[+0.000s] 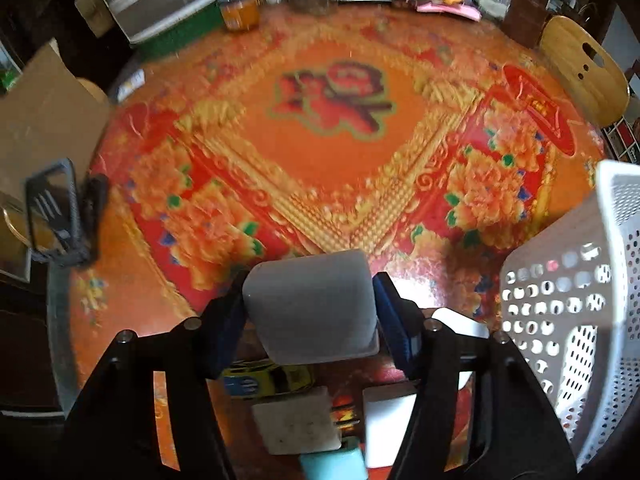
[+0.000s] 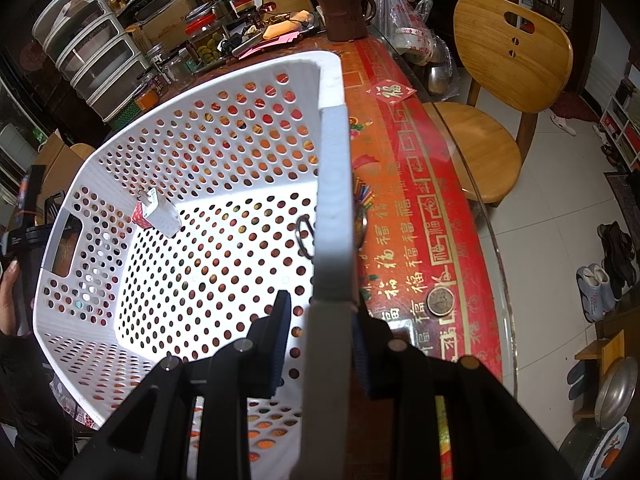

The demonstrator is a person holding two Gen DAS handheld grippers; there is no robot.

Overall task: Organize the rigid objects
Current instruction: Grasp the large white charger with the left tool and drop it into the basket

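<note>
My left gripper [image 1: 310,308] is clamped on a white rounded block [image 1: 310,304], lifted above the small items on the red floral tablecloth [image 1: 320,140] (a yellow toy car [image 1: 268,380] and a white square block [image 1: 296,420] among them). My right gripper [image 2: 320,344] is pinched shut on the rim of the white perforated basket [image 2: 160,184], which stands tilted on the table; inside lies a white plug adapter [image 2: 158,210]. Beyond stands a wooden chair [image 2: 512,48].

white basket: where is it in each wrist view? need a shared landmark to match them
Left wrist: basket at the right edge, only its perforated outer wall showing.
Right wrist: basket fills the centre-left, seen from above; right tongs clamp its near rim.
Shared landmark: wooden chair, upper right in both.
</note>
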